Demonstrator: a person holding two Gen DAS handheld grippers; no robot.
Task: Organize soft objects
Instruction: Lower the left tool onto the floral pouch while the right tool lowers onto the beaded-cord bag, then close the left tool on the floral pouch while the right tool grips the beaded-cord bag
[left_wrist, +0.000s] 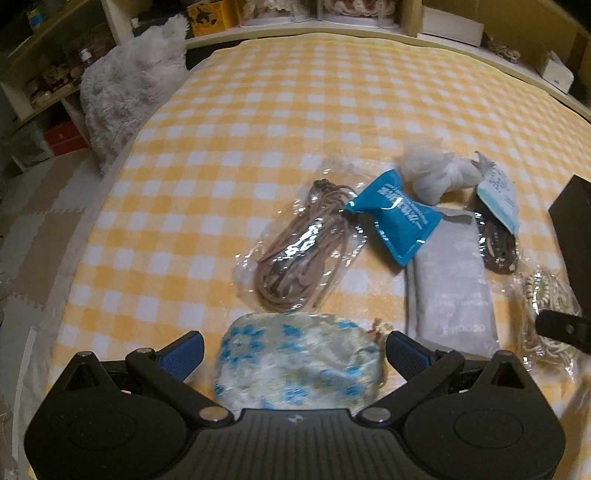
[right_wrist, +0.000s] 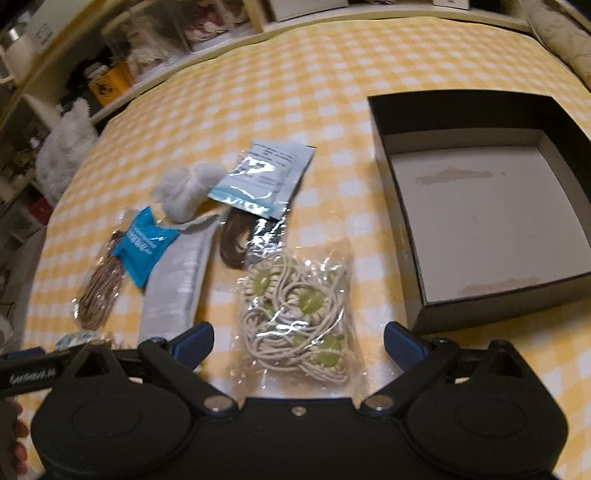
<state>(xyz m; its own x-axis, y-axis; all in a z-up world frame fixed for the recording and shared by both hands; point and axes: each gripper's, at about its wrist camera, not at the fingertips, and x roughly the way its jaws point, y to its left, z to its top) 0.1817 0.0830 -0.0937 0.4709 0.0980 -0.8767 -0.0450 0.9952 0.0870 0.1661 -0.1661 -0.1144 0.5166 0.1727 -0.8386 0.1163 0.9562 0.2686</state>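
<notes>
The left gripper (left_wrist: 295, 350) stands with its jaws spread wide, and a floral pouch (left_wrist: 299, 363) lies between the blue-padded fingers (left_wrist: 183, 354); neither pad seems to press on it, though the blur there makes contact hard to judge. The right gripper (right_wrist: 299, 341) is likewise spread wide, its fingers on either side of the near end of a clear bag of cream cord with green beads (right_wrist: 299, 306), not closed on it.

Taking the grey flat packet (left_wrist: 452, 277) as landmark: the floral pouch lies just beside its near left corner. A clear bag of tan cord (left_wrist: 301, 251) lies left of it, and a bright blue sachet (left_wrist: 395, 216) overlaps the packet's far left corner. A white bundle of fluffy cloth (left_wrist: 439, 177) sits beyond the packet's far end. A pale blue sachet (right_wrist: 264, 181) rests at its far right, over a bag of dark brown cord (right_wrist: 236, 242). The cream cord bag lies right of the packet, and the open black box (right_wrist: 480, 206) stands farther right. All lie on the yellow checked blanket (left_wrist: 258, 110).
</notes>
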